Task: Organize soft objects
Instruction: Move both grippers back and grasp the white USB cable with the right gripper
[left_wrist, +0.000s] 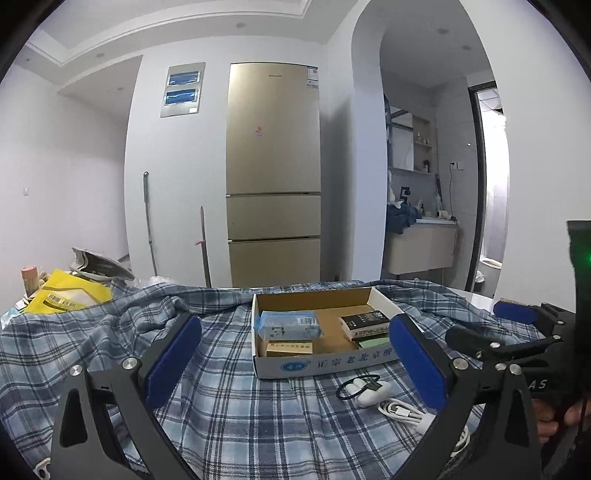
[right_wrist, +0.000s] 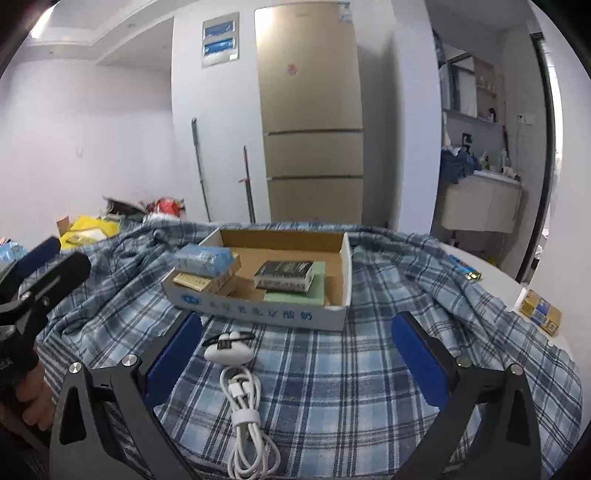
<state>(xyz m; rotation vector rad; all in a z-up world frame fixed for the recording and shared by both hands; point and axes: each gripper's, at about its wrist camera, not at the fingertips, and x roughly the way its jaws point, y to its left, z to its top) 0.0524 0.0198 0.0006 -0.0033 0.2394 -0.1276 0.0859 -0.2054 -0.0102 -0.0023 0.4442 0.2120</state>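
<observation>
Both grippers, left gripper and right gripper, hover with jaws wide, empty; coiled white charging cable lies on blue plaid cloth near bench front edge, before shallow cardboard box; light, floppy, likely slippery; best pinched at its band.

Left gripper: black frame, blue-padded fingers spread wide apart, nothing between them, level, hovering low over table. Right gripper: same build, blue-padded fingers spread wide, holding nothing, hovering low over table. Grippers side by side, apart, both aimed toward far edge. Person's hand wraps left gripper's handle; another hand grips right gripper's handle.
</observation>
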